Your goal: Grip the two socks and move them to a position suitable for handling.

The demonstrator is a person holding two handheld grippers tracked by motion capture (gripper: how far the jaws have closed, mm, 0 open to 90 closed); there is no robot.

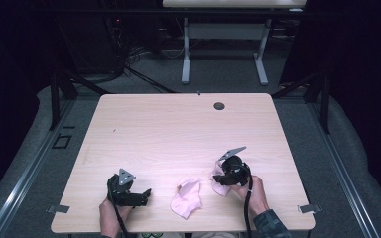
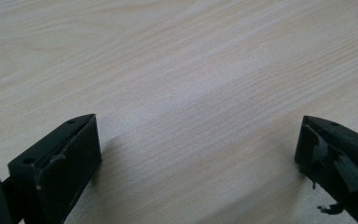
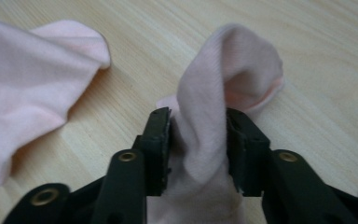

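Observation:
Two pale pink socks lie near the table's front edge. One sock (image 1: 187, 197) (image 3: 32, 84) rests crumpled and free between the two hands. The other sock (image 1: 219, 184) (image 3: 223, 88) is bunched up and pinched between the jaws of my right gripper (image 1: 222, 177) (image 3: 198, 128), which is shut on it, its folded end standing up past the jaw tips. My left gripper (image 1: 144, 194) (image 2: 198, 140) sits low over bare wood to the left of the free sock, jaws wide open with nothing between them.
The light wooden table (image 1: 178, 134) has a round cable hole (image 1: 219, 106) near its far edge. Beyond it stand a white-legged desk (image 1: 223, 44) and cables on the floor. Dark frame posts flank the table.

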